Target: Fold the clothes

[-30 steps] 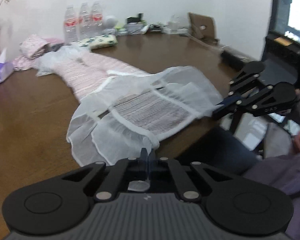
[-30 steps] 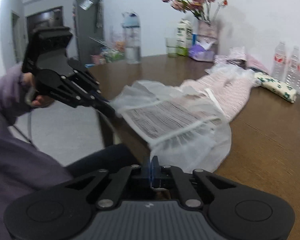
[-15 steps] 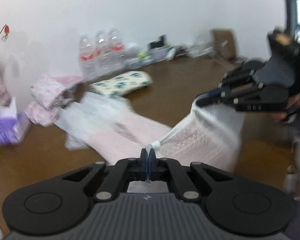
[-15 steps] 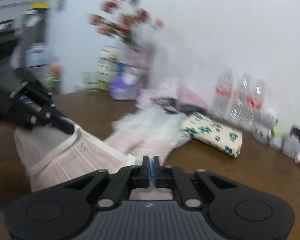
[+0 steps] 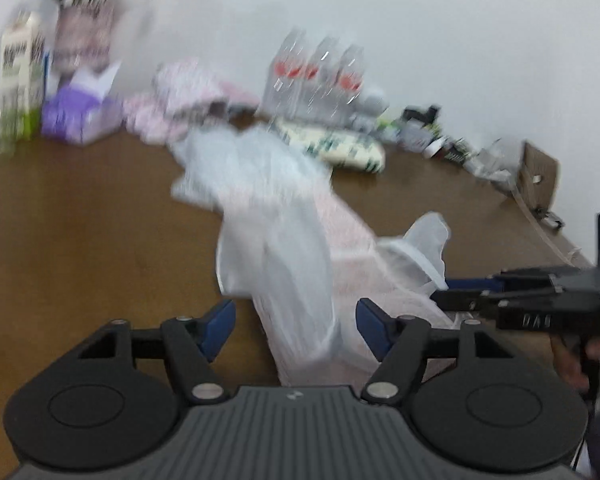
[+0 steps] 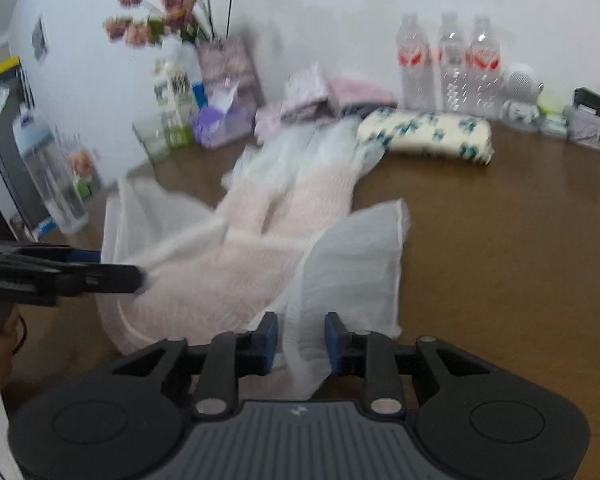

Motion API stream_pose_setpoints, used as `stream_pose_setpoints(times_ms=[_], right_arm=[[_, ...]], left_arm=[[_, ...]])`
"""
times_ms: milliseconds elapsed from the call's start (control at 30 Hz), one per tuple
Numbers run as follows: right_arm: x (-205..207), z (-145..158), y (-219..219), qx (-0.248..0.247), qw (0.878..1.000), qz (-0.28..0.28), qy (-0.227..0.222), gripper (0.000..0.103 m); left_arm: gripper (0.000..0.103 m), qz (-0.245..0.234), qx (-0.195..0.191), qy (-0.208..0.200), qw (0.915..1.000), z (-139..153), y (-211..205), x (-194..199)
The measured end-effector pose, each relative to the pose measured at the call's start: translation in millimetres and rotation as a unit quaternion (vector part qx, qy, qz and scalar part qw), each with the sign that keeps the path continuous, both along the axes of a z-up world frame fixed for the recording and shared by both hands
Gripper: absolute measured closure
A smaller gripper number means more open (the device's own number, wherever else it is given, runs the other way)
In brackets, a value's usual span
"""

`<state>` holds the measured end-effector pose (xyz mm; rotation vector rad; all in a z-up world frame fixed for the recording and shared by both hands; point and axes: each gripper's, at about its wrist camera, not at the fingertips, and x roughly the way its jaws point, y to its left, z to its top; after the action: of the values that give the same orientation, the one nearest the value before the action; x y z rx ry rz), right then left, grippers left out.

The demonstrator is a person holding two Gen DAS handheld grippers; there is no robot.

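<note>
You get soft, even indoor light with a bright white wall and no hard shadows on the tabletop (image 5: 80,240). Motion blur smears the far bottles (image 5: 320,76) and flowers (image 6: 160,12) in both views; the left wrist view is worse. Fisheye curvature bends the edges, and the corners go black. Your nearby gripper bodies stay sharp.
</note>
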<state>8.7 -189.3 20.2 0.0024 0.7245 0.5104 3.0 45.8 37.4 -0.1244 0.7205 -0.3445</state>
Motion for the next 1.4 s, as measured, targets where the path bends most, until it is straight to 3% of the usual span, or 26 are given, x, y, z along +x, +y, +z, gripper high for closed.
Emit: stream_pose_setpoints(times_ms=[33,67,167,233,300,333,367,400,500,567,633,733,1000,1400], right_arm=[[-3,-1,8,-0.019,1.000,-0.001,-0.009,0.093],[-9,-1,13,-0.032,0.999,0.000,-0.013,0.096],[-32,1,20,-0.055,0.998,0.014,-0.015,0.097],[-47,3,16,-0.044,0.998,0.028,-0.017,0.096],[-55,7,1,-0.006,0.999,0.039,-0.024,0.088],[-55,9,-8,0.012,0.999,0.040,-0.034,0.076],[-52,11,-17,0.024,0.998,0.038,-0.043,0.067],[-50,13,-25,0.035,0.997,0.035,-0.052,0.053],[-37,15,-49,0.069,0.995,0.039,-0.060,0.046],[-30,14,-57,0.081,0.994,0.048,-0.058,0.035],[-27,10,-58,0.073,0.995,0.043,-0.060,0.020],[-22,2,-57,0.054,0.997,0.021,-0.042,0.020],[-20,-4,-65,0.062,0.998,-0.002,-0.026,0.019],[-18,-6,-66,0.066,0.998,-0.003,-0.018,0.019]], left_arm=[[0.081,0.001,0.000,0.012,0.9999,-7,-3,0],[0.090,0.002,0.000,0.022,0.9998,-13,-5,0],[0.091,-0.001,0.010,0.025,0.9996,-14,-2,-15],[0.091,0.002,0.011,0.031,0.9995,-14,2,-26],[0.087,0.023,0.011,0.020,0.9995,-14,8,-38],[0.079,0.035,0.011,0.013,0.9992,-14,12,-43],[0.060,0.047,0.012,0.006,0.9988,-14,15,-49],[0.054,0.064,0.008,-0.009,0.9979,-14,19,-54],[0.043,0.091,-0.009,-0.045,0.9948,-18,29,-60],[0.024,0.103,-0.019,-0.051,0.9932,-21,33,-57],[0.019,0.098,-0.043,-0.057,0.9926,-23,39,-51],[0.013,0.113,-0.046,-0.047,0.9914,-24,41,-38],[0.010,0.120,0.011,-0.039,0.9919,-26,27,-34],[0.008,0.117,0.022,-0.038,0.9922,-27,23,-35]])
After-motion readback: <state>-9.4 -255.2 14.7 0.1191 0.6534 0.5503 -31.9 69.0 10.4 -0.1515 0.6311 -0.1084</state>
